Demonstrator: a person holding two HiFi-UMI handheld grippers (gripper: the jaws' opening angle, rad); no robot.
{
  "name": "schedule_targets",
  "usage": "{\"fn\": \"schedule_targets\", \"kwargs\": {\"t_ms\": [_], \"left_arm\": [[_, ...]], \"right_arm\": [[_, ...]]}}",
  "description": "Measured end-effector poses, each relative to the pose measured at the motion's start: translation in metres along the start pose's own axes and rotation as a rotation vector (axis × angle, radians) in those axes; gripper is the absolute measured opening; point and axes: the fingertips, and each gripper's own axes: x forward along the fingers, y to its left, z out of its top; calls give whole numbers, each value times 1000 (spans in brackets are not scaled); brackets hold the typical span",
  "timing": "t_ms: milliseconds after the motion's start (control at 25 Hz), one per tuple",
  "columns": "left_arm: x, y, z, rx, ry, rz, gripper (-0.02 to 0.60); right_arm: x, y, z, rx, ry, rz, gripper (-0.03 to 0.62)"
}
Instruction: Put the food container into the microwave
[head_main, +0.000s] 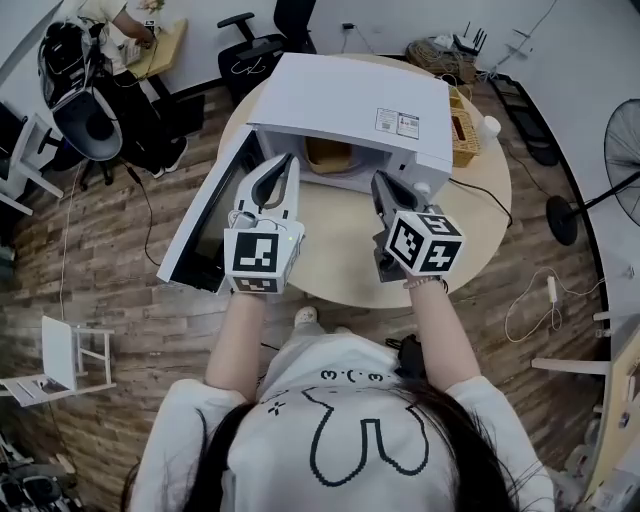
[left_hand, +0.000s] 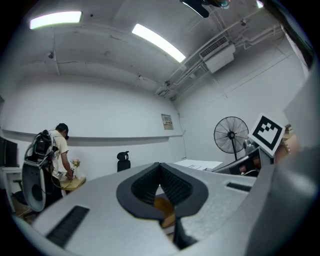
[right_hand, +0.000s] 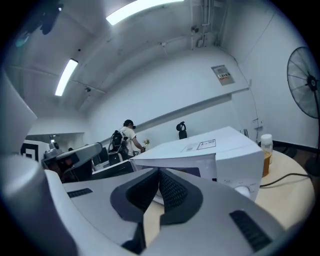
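A white microwave (head_main: 345, 105) stands on the round beige table (head_main: 330, 260), its door (head_main: 205, 225) swung wide open to the left. Inside the cavity sits a tan food container (head_main: 328, 152). My left gripper (head_main: 288, 162) is shut and empty, with its tips just in front of the cavity's left side. My right gripper (head_main: 381, 182) is also shut and empty, in front of the microwave's control panel. In the left gripper view the pads (left_hand: 172, 186) meet, with something tan behind them. In the right gripper view the shut pads (right_hand: 170, 190) point at the microwave (right_hand: 210, 155).
A wicker basket (head_main: 462, 130) and a white bottle (head_main: 490, 127) stand right of the microwave, and a cable (head_main: 480, 195) crosses the table. A floor fan (head_main: 625, 150), an office chair (head_main: 255, 45), a white stool (head_main: 70, 355) and a person (head_main: 120, 30) surround the table.
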Motion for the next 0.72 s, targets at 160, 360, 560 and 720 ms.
{"fn": "schedule_targets", "kwargs": {"t_ms": [160,360,560,720], "left_arm": [[-11,-13,6,-1,-9,20,8],[-22,-21,18,-3,-39,34,8],[-28,-24,26,-7,-62,16,8],[-32,-17,34,-13,-70,2,8]], "right_arm": [[-29,14,11,-79,-27,50,28],[-52,31,27,-186,-62,101,28],[-73,41,43,-297,-114,67,28],[-84,48,57,-314,-155,33,28]]}}
